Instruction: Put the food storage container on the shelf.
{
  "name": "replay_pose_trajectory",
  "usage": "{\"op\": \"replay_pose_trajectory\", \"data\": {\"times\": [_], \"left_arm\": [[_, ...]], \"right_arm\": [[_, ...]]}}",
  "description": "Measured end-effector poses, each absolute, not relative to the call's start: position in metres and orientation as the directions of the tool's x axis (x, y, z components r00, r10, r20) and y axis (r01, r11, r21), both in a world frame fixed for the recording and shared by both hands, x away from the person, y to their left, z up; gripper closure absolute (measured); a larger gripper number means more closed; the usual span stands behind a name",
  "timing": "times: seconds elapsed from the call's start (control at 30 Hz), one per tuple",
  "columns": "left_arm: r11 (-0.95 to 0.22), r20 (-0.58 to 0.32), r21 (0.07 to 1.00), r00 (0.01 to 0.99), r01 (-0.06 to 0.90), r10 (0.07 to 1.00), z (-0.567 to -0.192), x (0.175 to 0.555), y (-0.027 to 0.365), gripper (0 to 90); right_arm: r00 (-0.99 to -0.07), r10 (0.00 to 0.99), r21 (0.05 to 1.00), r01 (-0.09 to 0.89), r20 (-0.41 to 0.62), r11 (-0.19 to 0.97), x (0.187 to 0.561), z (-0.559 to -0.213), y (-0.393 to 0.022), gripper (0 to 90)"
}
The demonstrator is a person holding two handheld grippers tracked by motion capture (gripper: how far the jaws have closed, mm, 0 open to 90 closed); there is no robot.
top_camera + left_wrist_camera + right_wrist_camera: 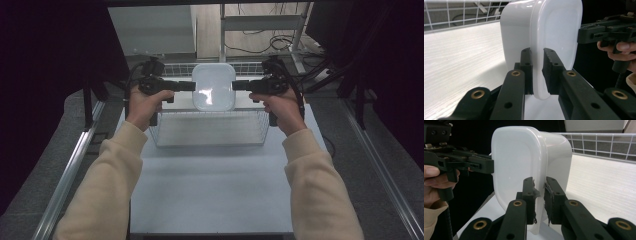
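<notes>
A white plastic tub (213, 86) with rounded corners hangs above the back half of a wire basket (210, 131), held from both sides. My left gripper (194, 86) is shut on its left rim and my right gripper (234, 85) on its right rim. In the left gripper view the black jaws of the left gripper (537, 72) pinch the tub's (549, 30) flanged edge, and the right gripper (604, 31) shows beyond it. In the right gripper view the right gripper (539, 201) clamps the opposite edge of the tub (516, 162), its pads (550, 202) frayed. The left gripper (459, 161) is at that view's left.
The wire basket stands at the far end of a pale table (210, 190). Its mesh wall (461, 12) (599, 143) rises behind the tub. Metal rails (70, 170) run along both sides of the table. Cables and a metal frame (260, 25) lie on the floor beyond.
</notes>
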State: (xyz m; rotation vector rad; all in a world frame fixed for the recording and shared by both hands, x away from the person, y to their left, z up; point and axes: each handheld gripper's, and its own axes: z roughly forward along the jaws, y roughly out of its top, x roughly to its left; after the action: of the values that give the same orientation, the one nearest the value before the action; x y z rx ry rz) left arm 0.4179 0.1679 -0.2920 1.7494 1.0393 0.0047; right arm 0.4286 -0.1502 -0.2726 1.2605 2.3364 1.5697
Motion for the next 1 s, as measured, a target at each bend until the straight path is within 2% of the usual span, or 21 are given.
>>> {"op": "replay_pose_trajectory", "data": {"times": [0.33, 0.67, 1.0], "left_arm": [[-0.005, -0.548, 0.723, 0.577, 0.691, 0.605, -0.299, 0.441, 0.171, 79.3], [0.063, -0.637, 0.653, 0.503, 0.755, 0.584, -0.31, 0.468, 0.175, 72.2], [0.108, -0.661, 0.652, 0.493, 0.75, 0.565, -0.323, 0.479, 0.175, 65.7]], "right_arm": [[-0.609, 0.65, 0.742, 0.662, 0.455, 0.101, 0.456, -0.282, -0.15, 76.6], [-0.515, 0.68, 0.685, 0.728, 0.523, 0.025, 0.481, -0.29, -0.141, 69.7], [-0.473, 0.668, 0.652, 0.758, 0.574, -0.024, 0.489, -0.3, -0.141, 66.0]]}}
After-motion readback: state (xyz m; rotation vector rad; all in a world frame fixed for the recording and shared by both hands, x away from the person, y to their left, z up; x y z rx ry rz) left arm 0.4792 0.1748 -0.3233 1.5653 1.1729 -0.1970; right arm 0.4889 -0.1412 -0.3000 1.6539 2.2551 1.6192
